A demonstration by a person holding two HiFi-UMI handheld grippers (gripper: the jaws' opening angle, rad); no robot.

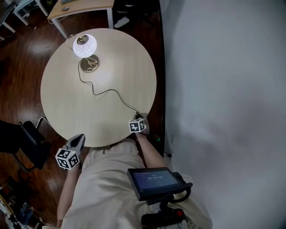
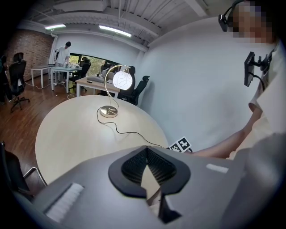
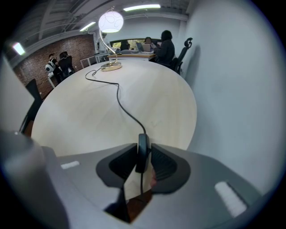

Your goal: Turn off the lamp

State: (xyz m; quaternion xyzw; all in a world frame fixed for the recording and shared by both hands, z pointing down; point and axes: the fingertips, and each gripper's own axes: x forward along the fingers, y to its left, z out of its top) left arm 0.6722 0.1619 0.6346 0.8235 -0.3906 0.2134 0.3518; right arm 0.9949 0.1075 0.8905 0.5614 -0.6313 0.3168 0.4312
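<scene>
The lamp's white globe (image 1: 84, 45) glows over its gold base (image 1: 90, 65) at the far side of the round table (image 1: 67, 112). Its black cord (image 1: 107, 91) snakes to the near right edge. There my right gripper (image 1: 142, 117) is shut on the cord's black inline switch (image 3: 143, 152), which stands upright between the two pads. In the right gripper view the lit globe (image 3: 111, 21) is far ahead. My left gripper (image 1: 77, 141) hovers at the table's near left edge, shut and empty. From it the lamp (image 2: 123, 79) is visible across the table.
A grey wall (image 1: 223, 89) runs close along the table's right side. A black office chair (image 1: 27, 143) stands at the near left. A desk (image 1: 80, 6) lies beyond the table. People (image 2: 61, 53) are at desks in the background. A screen (image 1: 154, 181) hangs at my chest.
</scene>
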